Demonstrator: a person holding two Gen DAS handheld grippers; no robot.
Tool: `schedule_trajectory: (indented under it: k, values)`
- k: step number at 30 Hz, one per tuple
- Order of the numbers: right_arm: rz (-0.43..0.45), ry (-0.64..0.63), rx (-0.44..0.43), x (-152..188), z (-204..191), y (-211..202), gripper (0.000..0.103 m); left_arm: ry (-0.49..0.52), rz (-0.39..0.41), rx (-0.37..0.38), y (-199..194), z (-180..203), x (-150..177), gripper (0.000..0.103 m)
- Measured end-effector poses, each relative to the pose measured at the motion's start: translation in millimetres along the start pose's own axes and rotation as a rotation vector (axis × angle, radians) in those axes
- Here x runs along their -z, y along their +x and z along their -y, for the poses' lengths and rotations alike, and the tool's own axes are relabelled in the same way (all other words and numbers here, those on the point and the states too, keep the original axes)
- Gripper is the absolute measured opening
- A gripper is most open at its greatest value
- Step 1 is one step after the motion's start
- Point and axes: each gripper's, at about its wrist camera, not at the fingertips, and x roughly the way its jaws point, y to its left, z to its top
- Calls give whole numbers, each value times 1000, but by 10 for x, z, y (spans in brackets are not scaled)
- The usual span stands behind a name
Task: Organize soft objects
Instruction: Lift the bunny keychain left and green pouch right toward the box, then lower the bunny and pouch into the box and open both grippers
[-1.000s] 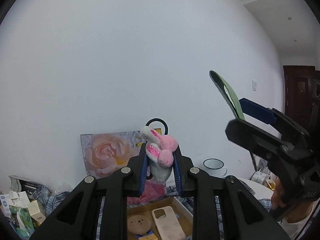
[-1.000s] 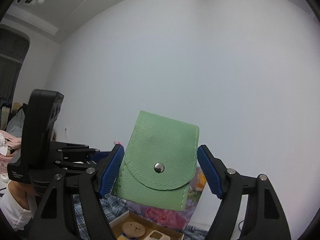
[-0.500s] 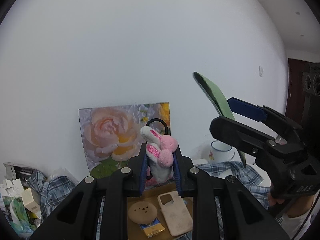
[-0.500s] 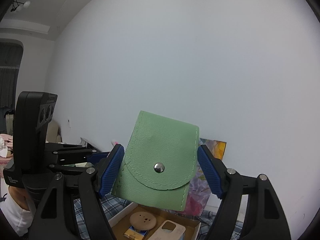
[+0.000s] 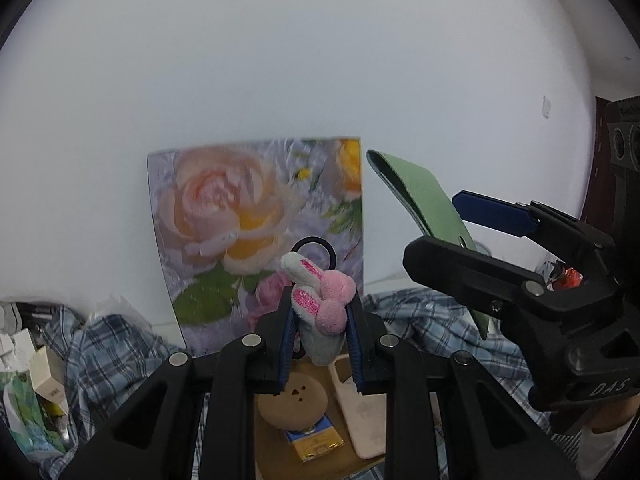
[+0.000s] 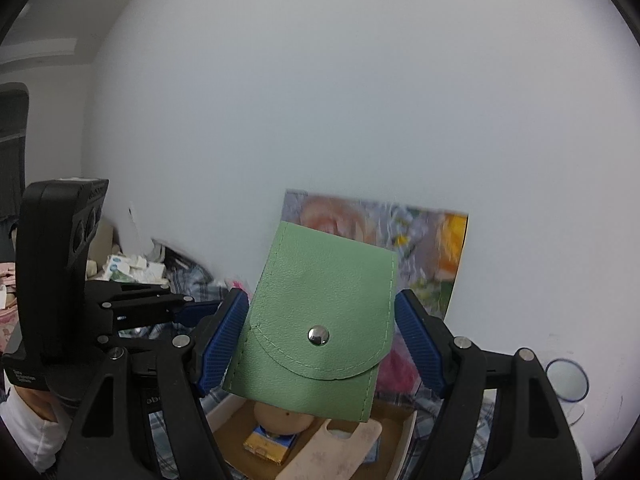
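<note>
My left gripper (image 5: 320,312) is shut on a small plush bunny (image 5: 323,304) with pink and white ears and a black loop on top. It hangs above an open cardboard box (image 5: 276,452). My right gripper (image 6: 320,332) is shut on a green leather pouch (image 6: 320,320) with a metal snap, pinched by its side edges and held upright over the same cardboard box (image 6: 404,444). In the left wrist view the green pouch (image 5: 424,200) and the right gripper (image 5: 500,240) show edge-on at the right.
The box holds a round tan cushion (image 5: 294,404), a beige phone case (image 5: 360,412) and a blue-gold packet (image 5: 314,440). A rose picture (image 5: 248,224) leans on the white wall. Plaid cloth (image 5: 100,364) covers the surface, with cartons (image 5: 44,376) at left and a blue-rimmed cup (image 6: 566,380) at right.
Both grippers have come down and tipped toward the box with their loads still held. The rose picture and the box now show much larger and higher in both views.
</note>
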Motion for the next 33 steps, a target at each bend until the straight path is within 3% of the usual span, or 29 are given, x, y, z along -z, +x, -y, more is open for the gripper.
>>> schedule_trajectory:
  k: [5, 19, 29, 33]
  values:
    - [-78, 45, -28, 235, 230, 224, 75, -10, -58, -13, 216, -50, 93, 24]
    - [-297, 145, -90, 794, 368, 916, 74, -60, -276, -29, 949, -280, 512, 24]
    - [-388, 188, -103, 1092, 477, 1162, 75, -92, -380, -37, 1261, -383, 749, 24]
    - [-410, 207, -99, 1187, 522, 1231, 75, -132, -421, -6, 1357, -440, 826, 24]
